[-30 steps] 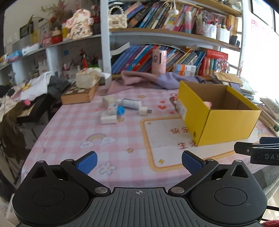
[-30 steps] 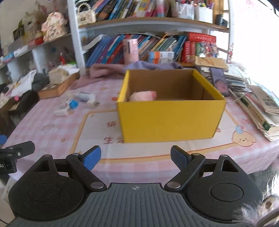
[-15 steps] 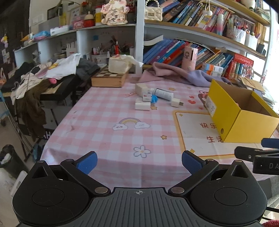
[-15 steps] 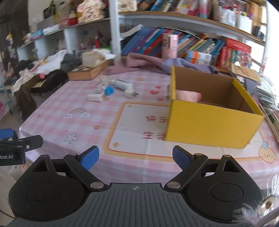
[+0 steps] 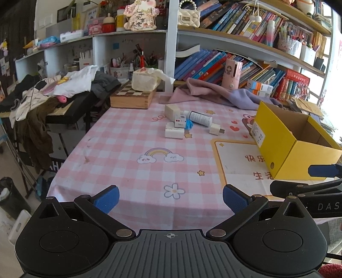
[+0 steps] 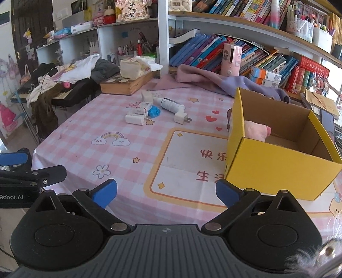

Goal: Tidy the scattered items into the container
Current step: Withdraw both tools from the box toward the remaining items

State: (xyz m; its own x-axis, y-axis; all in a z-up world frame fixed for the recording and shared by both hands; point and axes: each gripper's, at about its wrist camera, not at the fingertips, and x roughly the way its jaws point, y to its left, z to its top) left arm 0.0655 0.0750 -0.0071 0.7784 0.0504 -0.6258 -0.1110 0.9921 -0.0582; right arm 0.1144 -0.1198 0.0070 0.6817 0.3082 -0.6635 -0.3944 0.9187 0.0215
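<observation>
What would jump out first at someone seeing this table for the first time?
Probably the bright yellow box standing open on the right of the pink checked tablecloth, with something soft and pink inside. Next, the small cluster of white chargers and a bottle further back, left of the box.

Bright daylight pours in from the far right, blowing out the window (image 5: 335,70) to white glare in both views. The pink tablecloth (image 5: 132,149) is evenly lit with soft, faint shadows. The far left sits dim, almost black by the doorway. Straight shelves (image 6: 235,20) bow heavily toward the edges, typical fisheye bending. Centre detail is sharp; the near right corner of the right wrist view smears into blur.
</observation>
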